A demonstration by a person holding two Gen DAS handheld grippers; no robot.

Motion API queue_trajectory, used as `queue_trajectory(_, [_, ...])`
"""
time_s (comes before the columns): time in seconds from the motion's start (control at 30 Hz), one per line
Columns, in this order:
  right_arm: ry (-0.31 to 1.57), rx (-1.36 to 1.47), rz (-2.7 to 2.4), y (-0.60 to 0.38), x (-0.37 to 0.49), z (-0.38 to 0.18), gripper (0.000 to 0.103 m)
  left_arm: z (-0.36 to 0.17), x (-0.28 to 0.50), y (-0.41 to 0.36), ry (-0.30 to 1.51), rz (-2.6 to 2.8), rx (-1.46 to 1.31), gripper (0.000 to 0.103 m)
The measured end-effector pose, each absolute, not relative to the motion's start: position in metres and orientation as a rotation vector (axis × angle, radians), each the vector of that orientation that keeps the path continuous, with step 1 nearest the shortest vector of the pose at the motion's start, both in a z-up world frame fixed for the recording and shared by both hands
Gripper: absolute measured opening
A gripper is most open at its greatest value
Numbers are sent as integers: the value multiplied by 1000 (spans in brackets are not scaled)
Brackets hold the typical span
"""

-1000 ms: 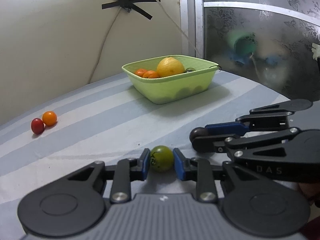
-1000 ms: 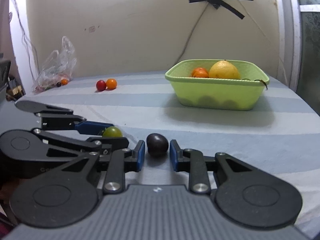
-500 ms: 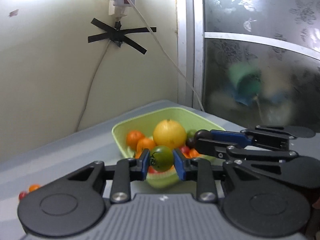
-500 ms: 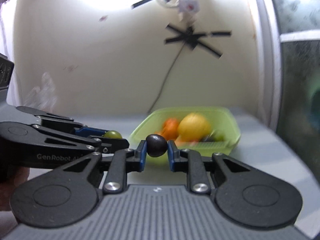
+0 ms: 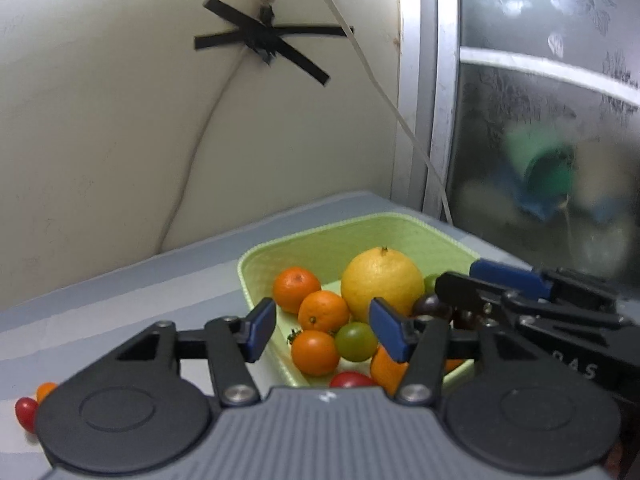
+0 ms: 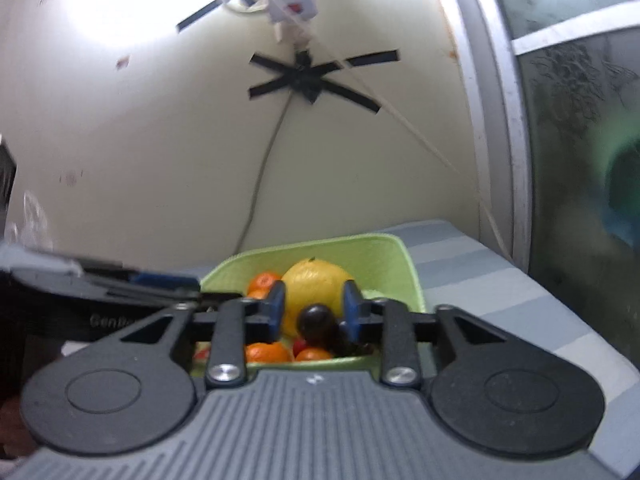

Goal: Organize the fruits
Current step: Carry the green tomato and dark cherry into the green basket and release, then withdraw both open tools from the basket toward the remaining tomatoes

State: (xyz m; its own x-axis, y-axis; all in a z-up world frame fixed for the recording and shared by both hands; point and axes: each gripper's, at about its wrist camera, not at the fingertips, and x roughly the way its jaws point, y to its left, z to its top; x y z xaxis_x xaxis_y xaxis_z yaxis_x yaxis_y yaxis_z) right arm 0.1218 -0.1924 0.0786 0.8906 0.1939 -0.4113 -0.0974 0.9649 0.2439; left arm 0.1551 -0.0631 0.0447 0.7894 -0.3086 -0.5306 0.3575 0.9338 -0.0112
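A light green basket [image 5: 320,248] holds a big yellow citrus [image 5: 382,284], several small oranges [image 5: 297,289] and red tomatoes. My left gripper [image 5: 323,328] is open above its near edge; the green tomato [image 5: 355,341] lies loose in the basket between the fingers. My right gripper [image 6: 313,308] is open over the basket [image 6: 384,256]; the dark plum [image 6: 316,322] sits below the gap, free of the pads. The right gripper also shows in the left wrist view [image 5: 500,296] with the plum [image 5: 432,306] beside it.
A red tomato [image 5: 25,420] and a small orange fruit [image 5: 46,391] lie on the striped cloth at far left. A wall with taped cable stands behind the basket. A frosted glass door [image 5: 540,140] is at the right.
Both grippers have opened over the basket. The green tomato has dropped from the left gripper into the basket, and the dark plum has left the right gripper's pads.
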Motion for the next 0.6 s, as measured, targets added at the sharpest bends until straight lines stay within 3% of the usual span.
queue_trajectory(0.23, [399,242,129,-196,112,80,41,59,132,-9,534,-183,16,56])
queue_trajectory(0.6, [384,272,149,-187,98,89,41,26,83,110,646,157,-51,56])
